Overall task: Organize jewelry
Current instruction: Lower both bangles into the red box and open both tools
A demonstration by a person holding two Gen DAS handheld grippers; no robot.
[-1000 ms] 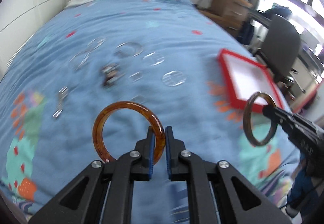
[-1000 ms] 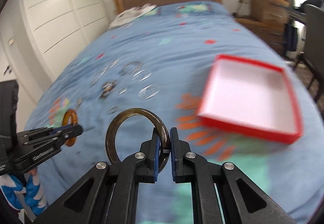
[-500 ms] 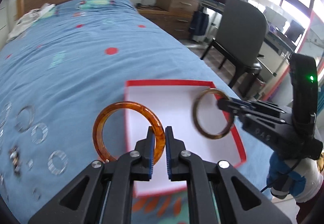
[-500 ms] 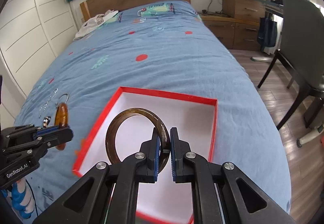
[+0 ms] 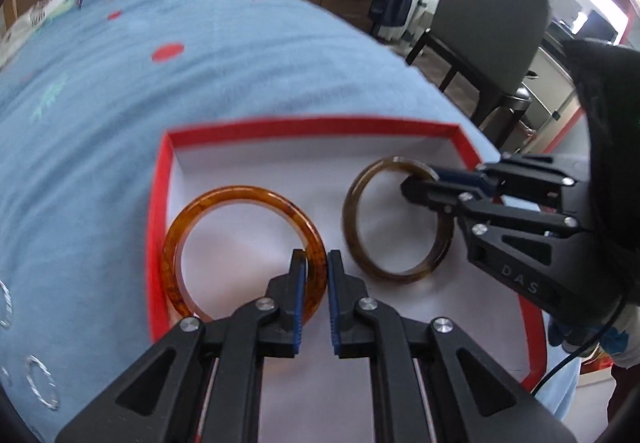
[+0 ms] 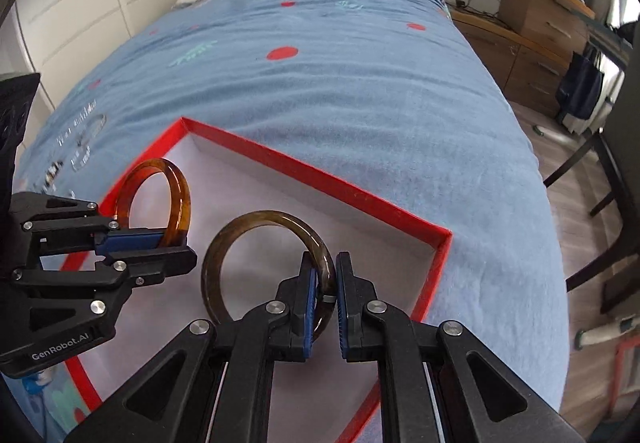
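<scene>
Amber bangle [image 5: 240, 243] is pinched in the left tongs [image 5: 317, 267] over the white-floored red box [image 5: 304, 123] on the bed [image 6: 320, 83]; darker brown bangle [image 6: 264, 263] is gripped by the right tongs [image 6: 323, 279] just beside it.

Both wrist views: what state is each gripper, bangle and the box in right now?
Left hand-held gripper: shut on amber bangle.
Right hand-held gripper: shut on dark brown bangle.
Amber bangle: gripped, upright over the box.
Dark brown bangle: gripped, upright over the box.
Red box: open, lidless, on the bed.
</scene>
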